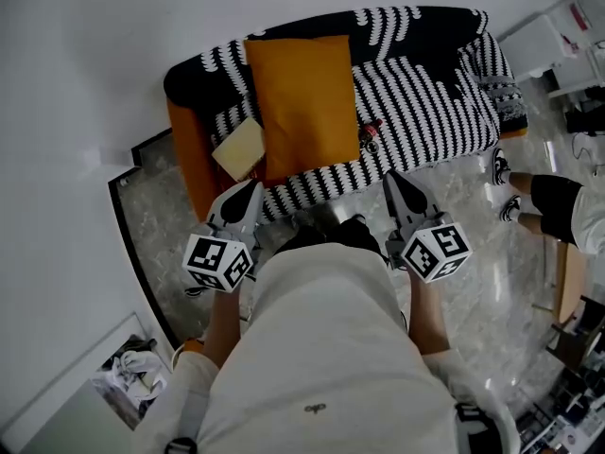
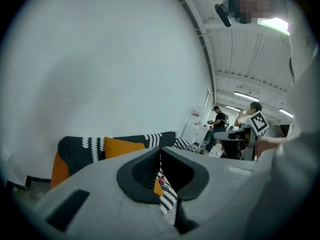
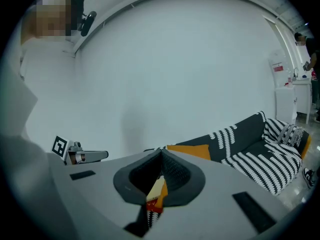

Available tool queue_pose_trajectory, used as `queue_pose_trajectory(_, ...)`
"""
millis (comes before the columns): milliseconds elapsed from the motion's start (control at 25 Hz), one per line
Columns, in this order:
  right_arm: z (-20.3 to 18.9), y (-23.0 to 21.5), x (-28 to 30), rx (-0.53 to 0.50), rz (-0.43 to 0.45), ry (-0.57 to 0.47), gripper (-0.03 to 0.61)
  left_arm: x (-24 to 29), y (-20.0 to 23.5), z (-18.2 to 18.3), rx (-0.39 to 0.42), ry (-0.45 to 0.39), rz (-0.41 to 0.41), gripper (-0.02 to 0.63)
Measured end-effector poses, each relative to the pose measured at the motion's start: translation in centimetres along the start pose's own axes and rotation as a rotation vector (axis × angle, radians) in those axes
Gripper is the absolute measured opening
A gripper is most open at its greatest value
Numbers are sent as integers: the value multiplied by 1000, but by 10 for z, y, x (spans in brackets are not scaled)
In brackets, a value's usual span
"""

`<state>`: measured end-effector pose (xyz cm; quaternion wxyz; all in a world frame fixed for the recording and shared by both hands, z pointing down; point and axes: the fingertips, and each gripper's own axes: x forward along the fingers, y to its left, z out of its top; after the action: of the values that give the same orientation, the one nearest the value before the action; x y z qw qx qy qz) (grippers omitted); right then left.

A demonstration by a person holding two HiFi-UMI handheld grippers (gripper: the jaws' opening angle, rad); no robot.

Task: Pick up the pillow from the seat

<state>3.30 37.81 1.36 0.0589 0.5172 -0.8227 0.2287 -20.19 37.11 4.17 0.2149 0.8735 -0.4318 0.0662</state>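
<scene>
Pillow [image 1: 302, 102] untouched on the sofa seat [image 1: 425, 102]
Approach step, I judge: it lies ahead of and between left tool [image 1: 251, 191] and right tool [image 1: 394, 182], both closed and empty; next they must open and reach forward.

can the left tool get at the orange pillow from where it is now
Probably yes: the left tool hovers at the front edge of the sofa with nothing between it and the orange pillow. Its jaws are shut, so they would need to open first.
</scene>
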Motion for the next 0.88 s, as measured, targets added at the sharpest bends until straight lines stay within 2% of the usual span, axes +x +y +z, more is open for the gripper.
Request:
queue_pose_trajectory(520,1,-2,-4,-11,-42,25,6,6,-1,-12,-22,35,-43,14)
queue_pose_trajectory(880,3,-4,16,-18,0,53,8,11,11,-9,-32,33,0,14)
